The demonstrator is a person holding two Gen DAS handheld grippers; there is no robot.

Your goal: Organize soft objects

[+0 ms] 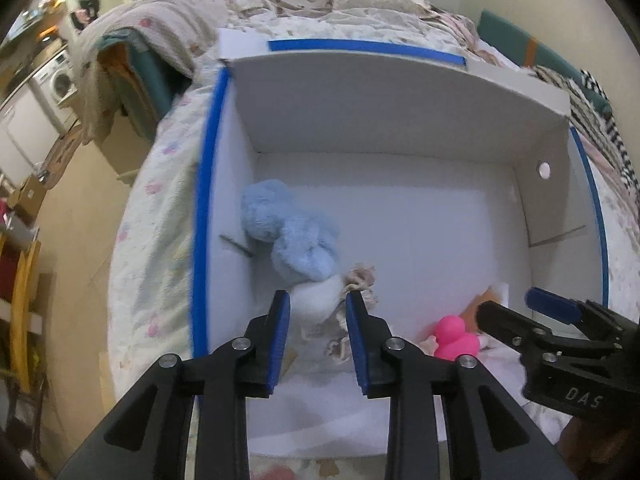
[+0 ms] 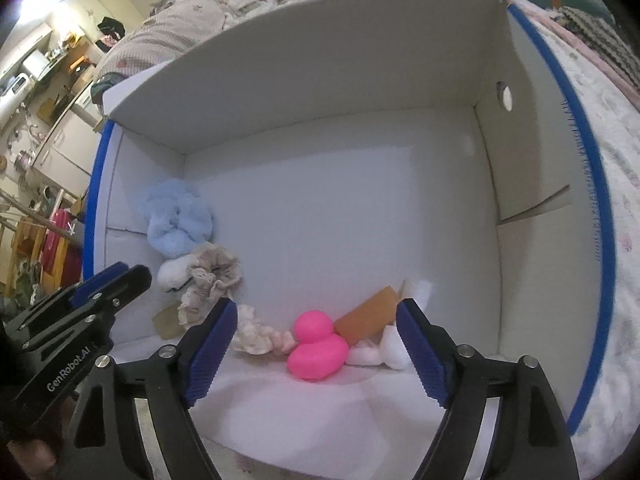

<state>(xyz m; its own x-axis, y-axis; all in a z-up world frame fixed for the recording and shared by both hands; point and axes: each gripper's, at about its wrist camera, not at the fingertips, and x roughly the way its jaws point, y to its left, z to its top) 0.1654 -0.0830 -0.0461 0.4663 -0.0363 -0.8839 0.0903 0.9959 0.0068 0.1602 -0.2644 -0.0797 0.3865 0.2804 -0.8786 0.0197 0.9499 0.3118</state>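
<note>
White cardboard box (image 2: 280, 64) on the bed already holds most of the soft stuff: blue plush (image 2: 178, 222), lace scrunchie (image 2: 212, 276) and pink duck (image 2: 316, 346), all bunched along the lower edge of frame (tidy enough?). Left gripper (image 1: 318, 306) is parted, gripping nothing; right gripper (image 2: 316, 316) is wide open over the duck. Looks nearly done.

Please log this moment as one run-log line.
left gripper: open, empty | right gripper: open, empty | pink duck, blue plush: in box
</note>
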